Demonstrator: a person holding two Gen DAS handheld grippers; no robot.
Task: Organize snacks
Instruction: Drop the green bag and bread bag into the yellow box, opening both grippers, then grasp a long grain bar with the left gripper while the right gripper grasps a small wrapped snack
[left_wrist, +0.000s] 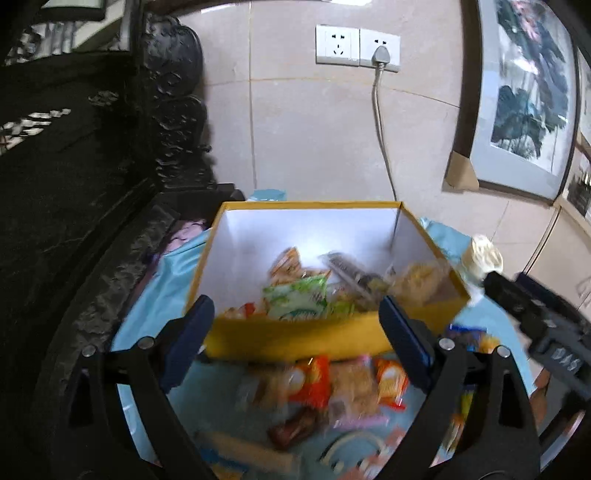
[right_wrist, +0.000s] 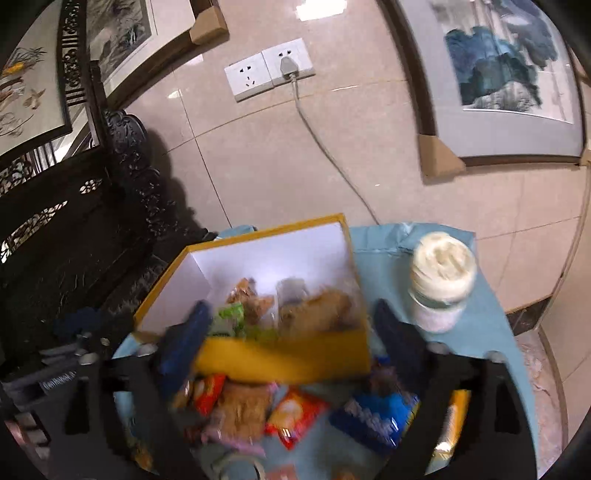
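Note:
A yellow box (left_wrist: 291, 334) with a white inside stands on a light blue cloth and holds several snack packs, among them a green one (left_wrist: 295, 297). It also shows in the right wrist view (right_wrist: 280, 356). Loose snacks lie in front of it: orange packs (left_wrist: 312, 380), a brown bar (left_wrist: 291, 428), and a blue pack (right_wrist: 373, 417). My left gripper (left_wrist: 295, 332) is open and empty, its fingers apart before the box's near wall. My right gripper (right_wrist: 291, 336) is open and empty, above the loose snacks. Both views are blurred.
A jar with a white lid (right_wrist: 441, 280) stands on the cloth right of the box. Dark carved wooden furniture (left_wrist: 92, 166) is close on the left. A tiled wall with sockets (left_wrist: 356, 46), a cable and framed pictures (left_wrist: 524, 99) lies behind.

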